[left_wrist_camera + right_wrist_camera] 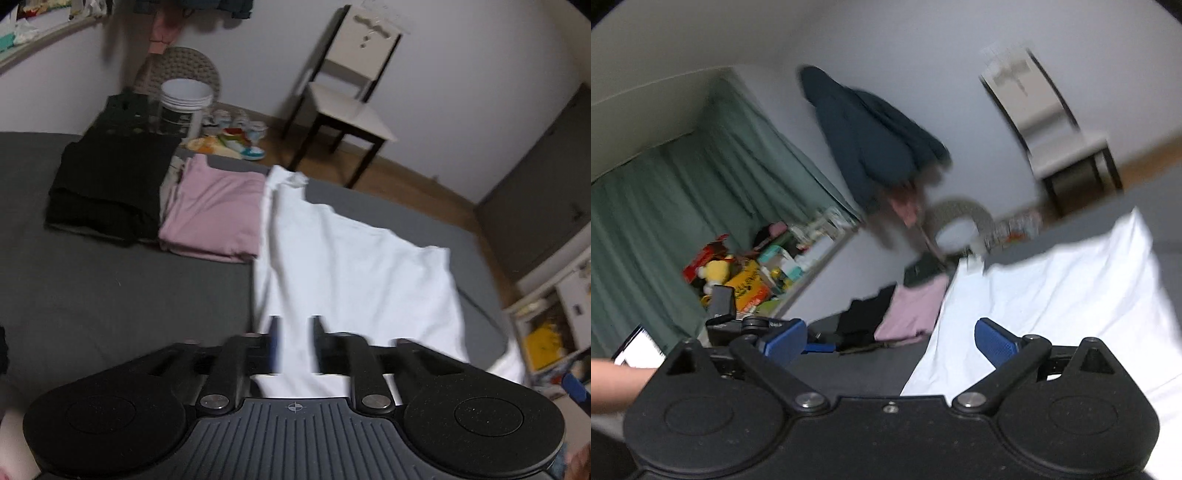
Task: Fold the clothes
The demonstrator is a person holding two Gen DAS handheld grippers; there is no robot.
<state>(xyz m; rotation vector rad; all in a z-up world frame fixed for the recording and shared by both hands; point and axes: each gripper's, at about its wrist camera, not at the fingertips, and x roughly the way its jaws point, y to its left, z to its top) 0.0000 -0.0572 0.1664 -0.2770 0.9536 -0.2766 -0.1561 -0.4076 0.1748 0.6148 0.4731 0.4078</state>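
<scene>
Two garments already sit folded at the far side of the grey bed (122, 280), a black stack (110, 184) and a pink one (218, 214) just beside it, so I judge I'm mid-fold on the white shirt (354, 266), which lies spread to the right of them. My left gripper (295, 343) has its fingers nearly closed with white cloth between them, apparently pinching the near edge, while my right gripper (890, 343) stands wide open with nothing in it, its right finger (995, 341) over the shirt's edge. Next I need the right one to close on that edge so both can carry it over evenly.
</scene>
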